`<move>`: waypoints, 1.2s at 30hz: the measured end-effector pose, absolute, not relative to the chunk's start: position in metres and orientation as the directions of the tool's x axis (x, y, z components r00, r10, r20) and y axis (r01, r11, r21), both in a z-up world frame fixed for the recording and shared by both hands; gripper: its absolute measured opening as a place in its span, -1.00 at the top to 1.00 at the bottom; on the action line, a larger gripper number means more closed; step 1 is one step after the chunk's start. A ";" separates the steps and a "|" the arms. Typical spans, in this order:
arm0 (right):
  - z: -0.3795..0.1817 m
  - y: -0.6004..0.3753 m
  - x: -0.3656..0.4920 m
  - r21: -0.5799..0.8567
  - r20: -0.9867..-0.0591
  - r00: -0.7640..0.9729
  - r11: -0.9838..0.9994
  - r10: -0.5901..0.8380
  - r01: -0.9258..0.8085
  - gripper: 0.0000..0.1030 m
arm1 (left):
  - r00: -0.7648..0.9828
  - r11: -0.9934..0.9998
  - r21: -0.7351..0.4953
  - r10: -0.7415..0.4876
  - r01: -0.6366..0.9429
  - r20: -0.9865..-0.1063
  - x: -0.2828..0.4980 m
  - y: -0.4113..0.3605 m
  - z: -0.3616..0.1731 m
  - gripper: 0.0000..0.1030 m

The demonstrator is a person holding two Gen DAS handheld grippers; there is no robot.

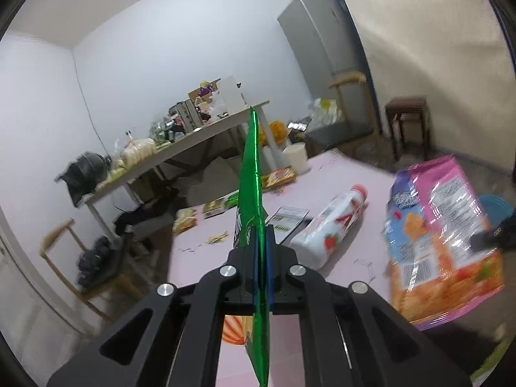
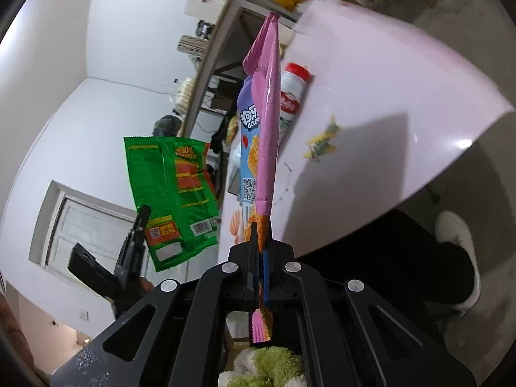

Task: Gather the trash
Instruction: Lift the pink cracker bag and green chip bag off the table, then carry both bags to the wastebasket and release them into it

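A: What is the left gripper doing?

B: Its jaws are pressing together on a green snack bag, which is showing edge-on in the left wrist view and is standing up out of the fingers, lifted off the pink table. In the right wrist view the same bag is showing its flat printed back, with a barcode near its lower edge.

A: And what is lying on the table past it?

B: A white bottle with a red cap is lying on its side just right of the green bag. A black-edged card is lying beside the bottle's base. Farther back, small yellow snack packets are sitting near the far edge, and a white cup is standing at the far corner.

A: And on the right?

B: The right gripper is clamping the bottom of a pink cracker bag, jaws closed tight on it. That bag is hanging in the air above the table's right side, and looks blurred in the left wrist view. A torn yellow wrapper scrap is lying on the table to its right.
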State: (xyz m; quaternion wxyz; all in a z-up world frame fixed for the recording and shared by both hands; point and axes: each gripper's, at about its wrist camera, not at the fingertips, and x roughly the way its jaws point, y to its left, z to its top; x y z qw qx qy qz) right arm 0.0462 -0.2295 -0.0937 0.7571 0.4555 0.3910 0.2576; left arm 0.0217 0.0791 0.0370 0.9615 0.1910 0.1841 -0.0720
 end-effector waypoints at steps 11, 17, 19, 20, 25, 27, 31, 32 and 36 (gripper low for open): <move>-0.068 -0.265 0.020 0.859 -0.320 0.674 0.504 0.666 -0.089 1.00 | 0.858 0.907 0.064 -0.369 0.416 -0.357 0.019 0.066 0.084 0.94; -0.057 -0.299 0.003 0.840 -0.316 0.765 0.540 0.561 -0.049 1.00 | 0.773 0.827 -0.005 -0.527 0.562 -0.352 0.035 0.010 0.091 0.94; -0.054 -0.320 -0.010 0.833 -0.316 0.798 0.553 0.512 -0.025 1.00 | 0.722 0.783 -0.040 -0.592 0.621 -0.358 0.044 -0.014 0.092 0.94; -0.053 -0.333 -0.018 0.828 -0.318 0.819 0.560 0.478 -0.006 1.00 | 0.701 0.765 -0.056 -0.615 0.642 -0.361 0.048 -0.022 0.092 0.94; -0.050 -0.380 -0.050 0.798 -0.342 0.884 0.596 0.320 0.093 1.00 | 0.519 0.616 -0.166 -0.757 0.770 -0.398 0.074 -0.095 0.085 0.94; -0.050 -0.403 -0.065 0.779 -0.360 0.902 0.608 0.236 0.152 1.00 | 0.454 0.567 -0.202 -0.788 0.799 -0.416 0.080 -0.125 0.080 0.93; -0.060 -0.437 -0.087 0.770 -0.389 0.914 0.584 0.112 0.256 1.00 | 0.304 0.468 -0.307 -0.837 0.829 -0.455 0.100 -0.193 0.063 0.94; -0.064 -0.444 -0.090 0.770 -0.399 0.913 0.572 0.088 0.281 1.00 | 0.264 0.442 -0.336 -0.847 0.832 -0.462 0.106 -0.212 0.057 0.94; -0.093 -0.481 -0.110 0.793 -0.429 0.903 0.485 0.017 0.368 1.00 | 0.127 0.376 -0.443 -0.859 0.814 -0.496 0.126 -0.282 0.033 0.93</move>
